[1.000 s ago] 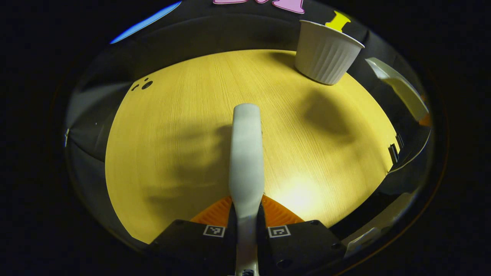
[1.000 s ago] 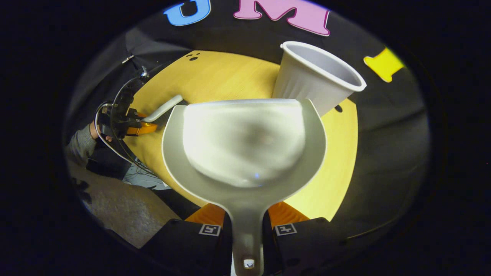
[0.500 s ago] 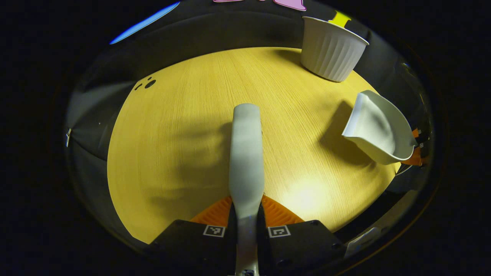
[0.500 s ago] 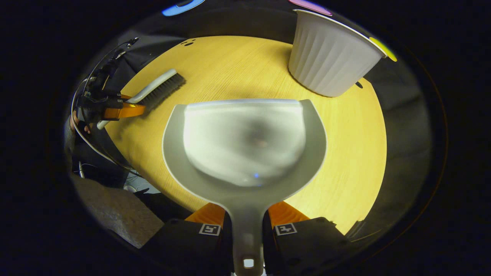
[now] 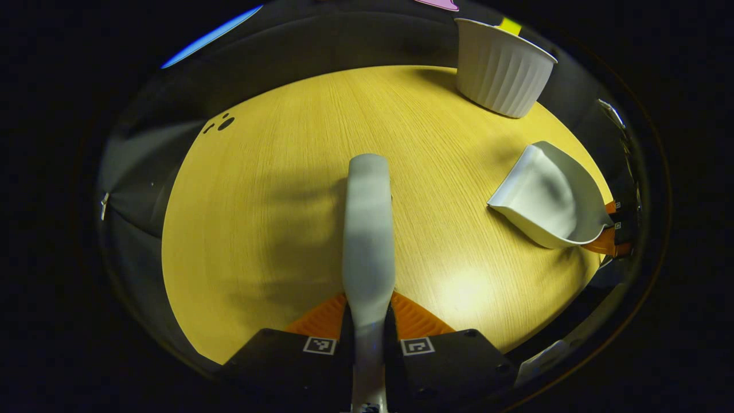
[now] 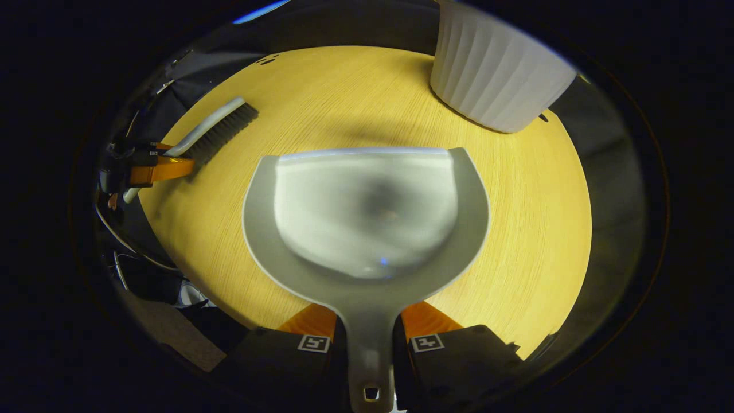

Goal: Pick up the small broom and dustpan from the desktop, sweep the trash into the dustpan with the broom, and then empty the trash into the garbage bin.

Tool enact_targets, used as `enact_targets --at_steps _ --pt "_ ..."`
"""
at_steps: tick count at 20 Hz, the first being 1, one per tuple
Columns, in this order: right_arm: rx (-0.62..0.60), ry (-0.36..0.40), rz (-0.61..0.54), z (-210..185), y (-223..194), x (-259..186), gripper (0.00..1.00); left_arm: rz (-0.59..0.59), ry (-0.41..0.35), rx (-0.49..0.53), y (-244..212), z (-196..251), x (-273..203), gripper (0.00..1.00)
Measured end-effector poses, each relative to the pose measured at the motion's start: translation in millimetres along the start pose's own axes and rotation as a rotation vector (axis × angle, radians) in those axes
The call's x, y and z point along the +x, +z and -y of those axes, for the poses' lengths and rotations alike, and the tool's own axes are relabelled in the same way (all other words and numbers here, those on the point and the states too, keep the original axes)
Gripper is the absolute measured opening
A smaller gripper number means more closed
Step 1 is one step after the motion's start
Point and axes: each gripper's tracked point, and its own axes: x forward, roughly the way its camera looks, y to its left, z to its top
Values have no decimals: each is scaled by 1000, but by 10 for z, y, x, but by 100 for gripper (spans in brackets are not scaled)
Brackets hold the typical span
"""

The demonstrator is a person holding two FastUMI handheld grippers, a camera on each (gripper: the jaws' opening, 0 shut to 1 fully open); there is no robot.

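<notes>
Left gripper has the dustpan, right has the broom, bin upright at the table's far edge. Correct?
Tools are swapped. The left gripper holds the broom in the left gripper view; the right gripper holds the dustpan in the right gripper view. The bin is upright at the far edge.

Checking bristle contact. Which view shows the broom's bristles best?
The right gripper view: the broom lies side-on at upper left, dark bristles visible below its pale back, held by the left tool. The left gripper view looks along the broom's back, so the bristles sit hidden underneath.
</notes>
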Motion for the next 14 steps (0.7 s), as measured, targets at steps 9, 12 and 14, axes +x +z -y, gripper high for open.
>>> enact_targets --at_steps 9,12,14 --pt "0 59 -50 -85 -85 -80 35 -5 43 43 27 34 -90 36" --pt "31 103 -16 -59 -45 -492 40 44 55 40 86 0 -337 35" --pt "19 108 26 -23 9 -742 40 74 57 40 132 1 -509 43"
